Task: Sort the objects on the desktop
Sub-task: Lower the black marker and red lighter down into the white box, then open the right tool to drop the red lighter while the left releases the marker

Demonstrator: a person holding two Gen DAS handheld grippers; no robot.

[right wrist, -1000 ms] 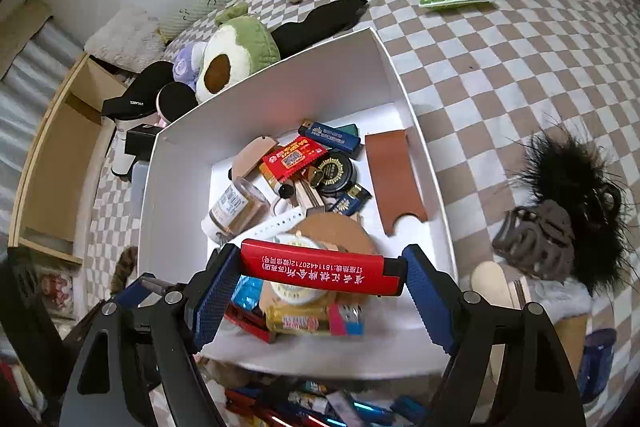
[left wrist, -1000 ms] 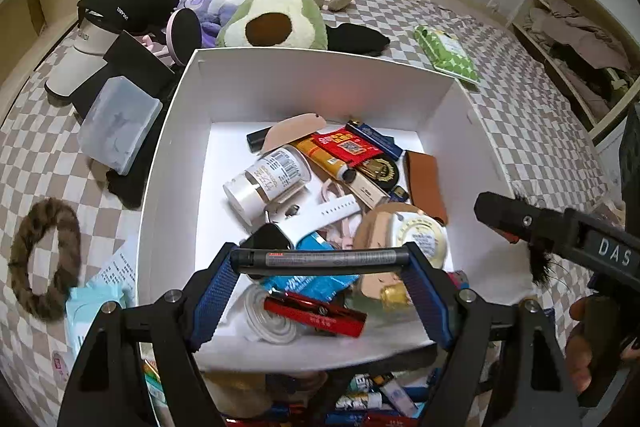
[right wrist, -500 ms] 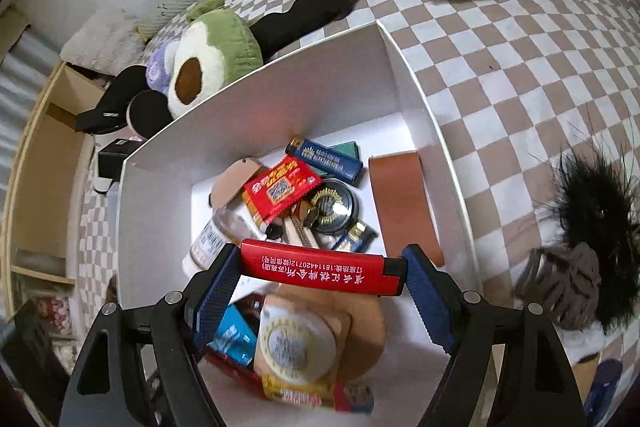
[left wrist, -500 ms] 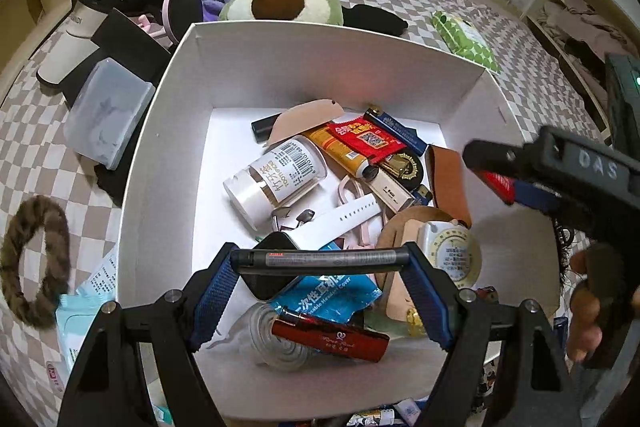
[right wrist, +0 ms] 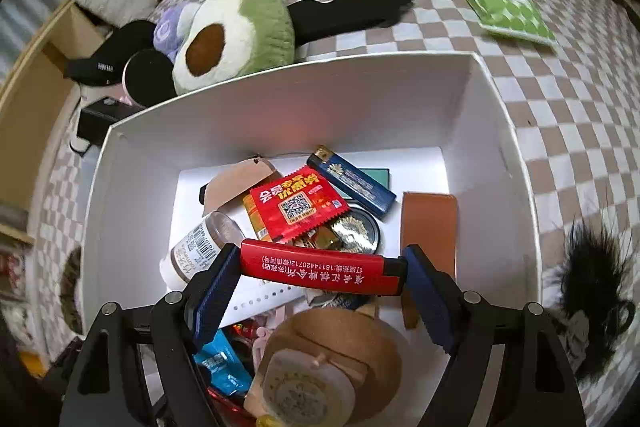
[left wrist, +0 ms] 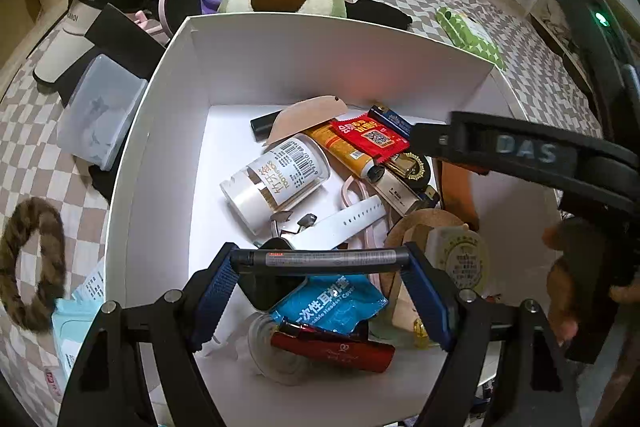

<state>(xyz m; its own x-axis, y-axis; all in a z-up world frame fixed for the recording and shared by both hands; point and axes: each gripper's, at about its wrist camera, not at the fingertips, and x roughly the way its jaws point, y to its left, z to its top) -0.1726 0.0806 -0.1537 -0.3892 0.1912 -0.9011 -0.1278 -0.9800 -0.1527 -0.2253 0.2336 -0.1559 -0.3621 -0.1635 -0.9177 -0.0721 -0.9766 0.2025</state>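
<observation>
The left tongs (left wrist: 320, 261) are clamped end to end on a dark grey pen (left wrist: 320, 259); the right tongs (right wrist: 320, 269) grip a red lighter (right wrist: 320, 269) the same way. Both hang above the white cardboard box (left wrist: 320, 59) on the checked bed (right wrist: 560, 115), crowded with a blue sachet (left wrist: 328, 303), a white barcoded bottle (left wrist: 276, 179) and a red packet (right wrist: 300, 203). Beyond its far wall lies a green avocado plush (right wrist: 236, 35).

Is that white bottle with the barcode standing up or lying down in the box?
Lying down. The white bottle rests on its side on the floor of the white box, barcode label facing up, among the other clutter.
</observation>
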